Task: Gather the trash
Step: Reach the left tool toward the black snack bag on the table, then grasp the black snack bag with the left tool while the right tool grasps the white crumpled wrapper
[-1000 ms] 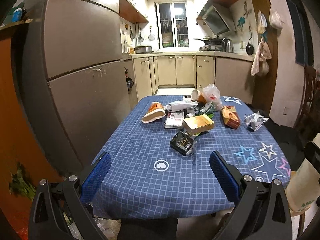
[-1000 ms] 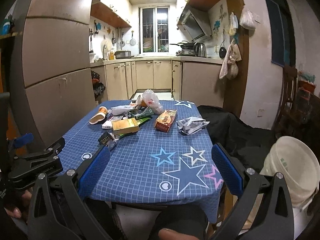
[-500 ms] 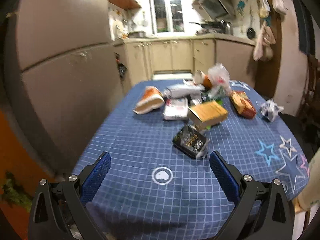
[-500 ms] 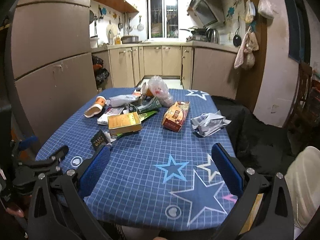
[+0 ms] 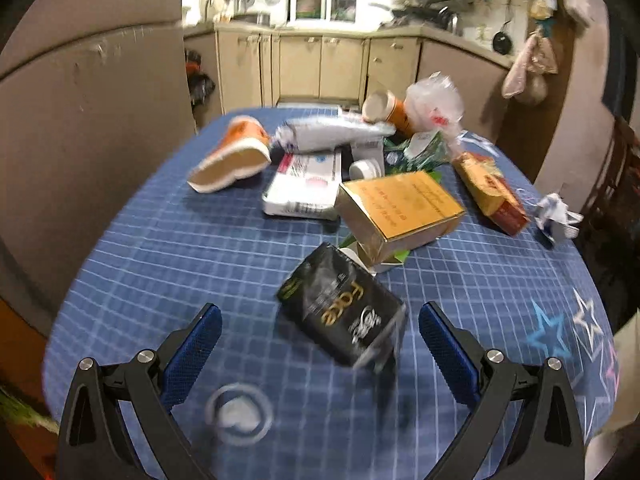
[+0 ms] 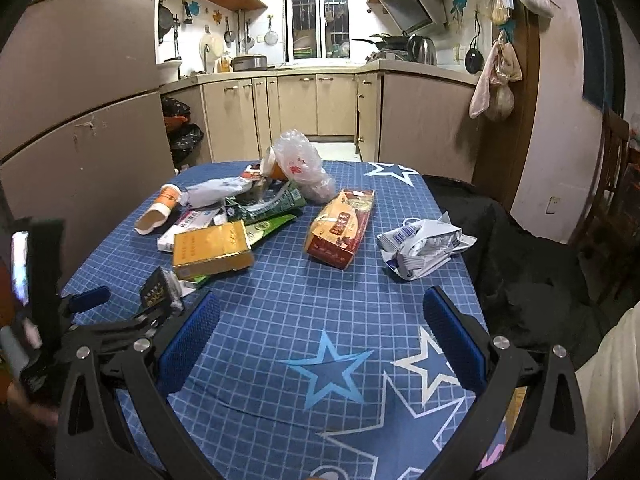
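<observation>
A: Which piece of trash is nearest, and to which hand?

B: The crumpled black foil packet with gold lettering (image 5: 342,312). It lies on the blue checked worktop (image 5: 168,264), just ahead of the left hand-held gripper (image 5: 320,344) and between its spread blue pads (image 5: 192,350), nothing pinched. Its long axis runs diagonally, near end toward the right pad.

A: And beyond the black packet?

B: The gold cardboard box (image 5: 400,210) touches its far end or nearly so; I can't tell which.

A: The other hand?

B: The right hand-held gripper (image 6: 322,344) hovers low, fingers wide apart and empty, well right of the black packet (image 6: 158,292). The left looks better placed; it likely needs a slight twist to square up.
</observation>
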`<action>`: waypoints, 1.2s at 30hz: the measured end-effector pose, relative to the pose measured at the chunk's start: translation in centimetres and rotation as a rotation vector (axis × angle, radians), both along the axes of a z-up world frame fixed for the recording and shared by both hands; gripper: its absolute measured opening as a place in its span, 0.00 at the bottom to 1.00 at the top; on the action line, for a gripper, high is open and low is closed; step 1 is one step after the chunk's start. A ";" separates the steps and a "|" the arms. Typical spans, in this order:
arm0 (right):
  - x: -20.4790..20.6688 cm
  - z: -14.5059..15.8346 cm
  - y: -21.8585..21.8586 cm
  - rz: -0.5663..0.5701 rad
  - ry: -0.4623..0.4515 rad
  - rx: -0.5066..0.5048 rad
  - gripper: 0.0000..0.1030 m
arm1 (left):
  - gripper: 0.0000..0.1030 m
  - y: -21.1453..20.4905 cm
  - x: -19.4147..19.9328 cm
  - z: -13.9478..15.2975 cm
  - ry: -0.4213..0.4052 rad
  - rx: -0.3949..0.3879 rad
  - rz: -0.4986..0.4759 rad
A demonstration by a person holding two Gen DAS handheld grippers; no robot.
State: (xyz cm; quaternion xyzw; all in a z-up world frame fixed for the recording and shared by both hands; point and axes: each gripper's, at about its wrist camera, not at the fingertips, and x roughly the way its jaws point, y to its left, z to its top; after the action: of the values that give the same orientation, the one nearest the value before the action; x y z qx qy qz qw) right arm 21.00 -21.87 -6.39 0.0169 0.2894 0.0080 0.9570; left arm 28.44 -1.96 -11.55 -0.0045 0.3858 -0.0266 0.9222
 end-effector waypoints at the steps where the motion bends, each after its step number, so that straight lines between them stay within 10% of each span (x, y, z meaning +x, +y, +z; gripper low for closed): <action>1: 0.1 -0.2 -0.1 -0.002 0.006 0.000 0.95 | 0.95 -0.2 0.7 -0.6 0.027 -0.019 0.001; 9: 1.8 -2.3 -1.3 0.020 0.069 0.050 0.94 | 0.67 -0.1 1.0 -1.8 0.054 -0.037 0.021; 25: 8.9 -1.9 -2.1 0.082 0.075 0.123 0.37 | 0.42 0.8 -2.3 -1.2 -0.026 0.036 -0.013; 29: 8.0 0.2 -7.3 -0.027 -0.010 0.239 0.40 | 0.42 1.4 -2.3 -0.8 -0.056 0.056 -0.001; 36: 8.2 -1.0 -14.7 -0.316 0.012 0.347 0.93 | 0.42 1.1 -2.1 -1.6 -0.057 0.061 -0.009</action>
State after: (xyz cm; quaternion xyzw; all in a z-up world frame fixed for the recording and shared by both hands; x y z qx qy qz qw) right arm 29.20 -36.56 -7.37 0.2261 0.2832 -0.0922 0.9274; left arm 26.36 -0.82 -13.13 0.0264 0.3598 -0.0192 0.9325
